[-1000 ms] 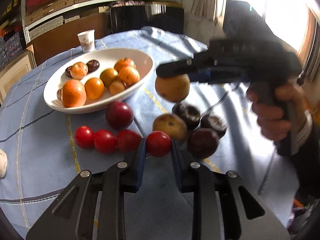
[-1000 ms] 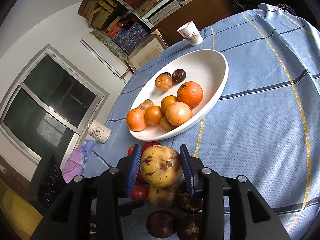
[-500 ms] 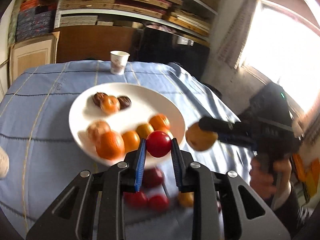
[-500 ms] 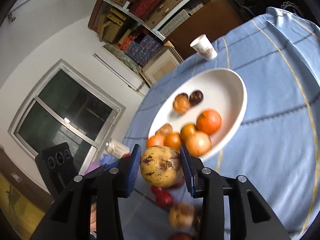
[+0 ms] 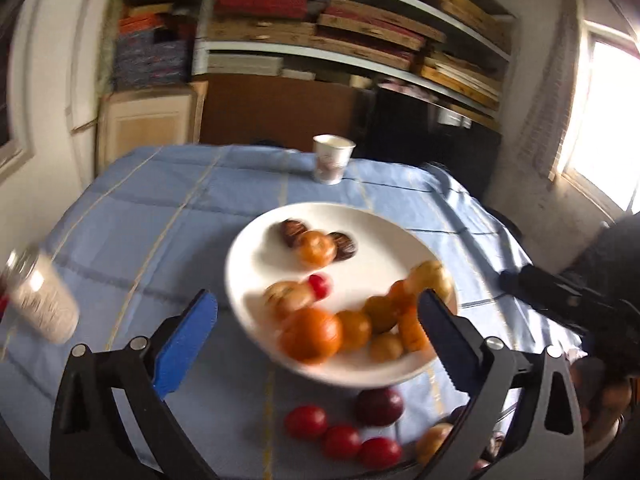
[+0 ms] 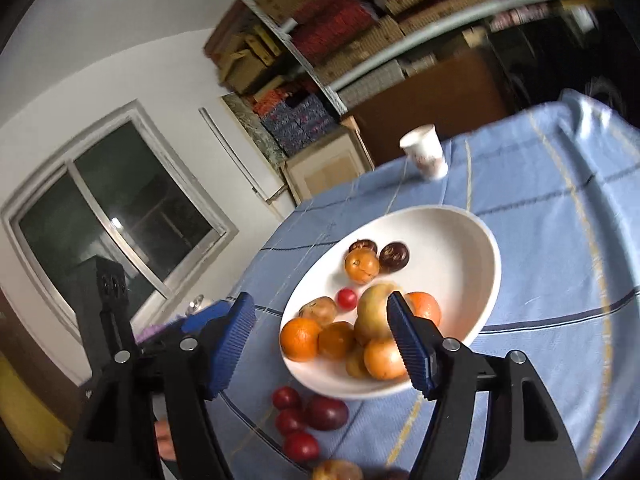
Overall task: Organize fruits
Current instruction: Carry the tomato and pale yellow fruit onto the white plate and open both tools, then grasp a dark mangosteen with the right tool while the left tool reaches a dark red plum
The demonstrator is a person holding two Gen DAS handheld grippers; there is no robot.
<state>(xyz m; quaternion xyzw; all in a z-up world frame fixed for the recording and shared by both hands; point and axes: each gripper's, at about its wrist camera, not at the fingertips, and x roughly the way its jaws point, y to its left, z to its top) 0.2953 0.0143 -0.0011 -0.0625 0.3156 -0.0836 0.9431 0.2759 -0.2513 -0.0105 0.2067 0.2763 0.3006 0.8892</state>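
A white plate point(image 5: 380, 248) point(image 6: 452, 248) holds oranges, dark fruits and more. A small red tomato point(image 5: 320, 285) point(image 6: 346, 298) lies loose in it. A yellow-brown fruit point(image 5: 430, 278) point(image 6: 374, 308) rests on the pile at the plate's near right. My left gripper point(image 5: 316, 336) hangs over the plate's near edge, its jaws opening wide with nothing between them. My right gripper point(image 6: 320, 340) is also over the plate, jaws opening and empty; its dark fingers point(image 5: 556, 300) show at the right of the left wrist view.
On the blue tablecloth in front of the plate lie three red tomatoes point(image 5: 342, 440), a dark plum point(image 5: 380, 406) point(image 6: 326, 412) and a brownish fruit point(image 5: 434, 444). A paper cup point(image 5: 332, 158) point(image 6: 424, 156) stands behind the plate. A white can point(image 5: 40, 300) is at the left.
Both grippers have opened and let go. The tomato from the left gripper and the yellow-brown fruit from the right one now lie in the plate. Both views have risen.
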